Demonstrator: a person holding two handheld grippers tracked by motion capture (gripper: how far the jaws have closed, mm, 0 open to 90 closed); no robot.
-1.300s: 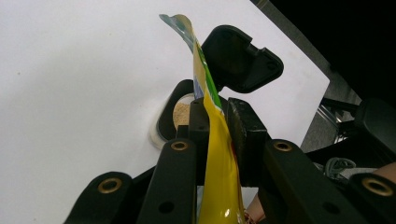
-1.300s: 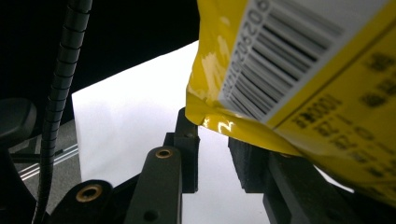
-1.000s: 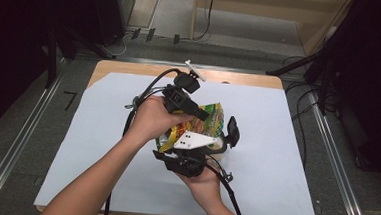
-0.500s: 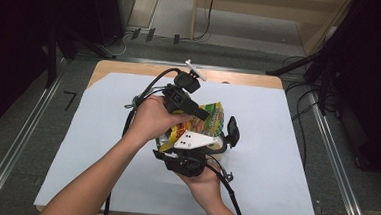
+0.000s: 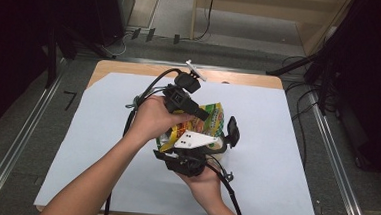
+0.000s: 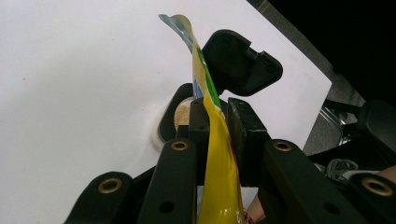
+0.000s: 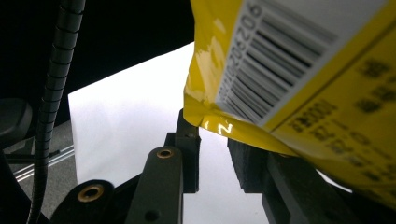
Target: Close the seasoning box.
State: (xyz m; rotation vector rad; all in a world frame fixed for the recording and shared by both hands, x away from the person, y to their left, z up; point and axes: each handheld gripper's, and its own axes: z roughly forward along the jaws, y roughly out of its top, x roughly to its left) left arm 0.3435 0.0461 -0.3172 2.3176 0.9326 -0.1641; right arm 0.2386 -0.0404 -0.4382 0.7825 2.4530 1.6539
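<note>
near the middle of the high view, slightly right of centre on the white sheet (image 5: pixel 101 147) that covers the table, we hold a yellow snack packet (image 5: pixel 213 120) between both tools, tilted above a small round black container (image 6: pixel 173 122) whose hinged lid (image 6: pixel 240 63) stands open. in the left gripper view the left gripper (image 6: pixel 217 126) has its jaws clamped on the thin upper part of the packet, the foil running straight up between the pads. in the right gripper view the right gripper (image 7: pixel 215 156) sits under the packet's barcode end; the foil crosses in front of one jaw and a gap shows between the two, so we cannot tell whether it is pinching the packet or only steadying it from below. we judge the step to be pouring the contents into the container, where some pale crumbs already lie at the centre of the left gripper view. to do it well we should keep the open corner right over the container's mouth, tip slowly, and keep clear of the lid. compared with the earlier frames nothing has shifted: both hands, the packet and the container sit just as they did.
</note>
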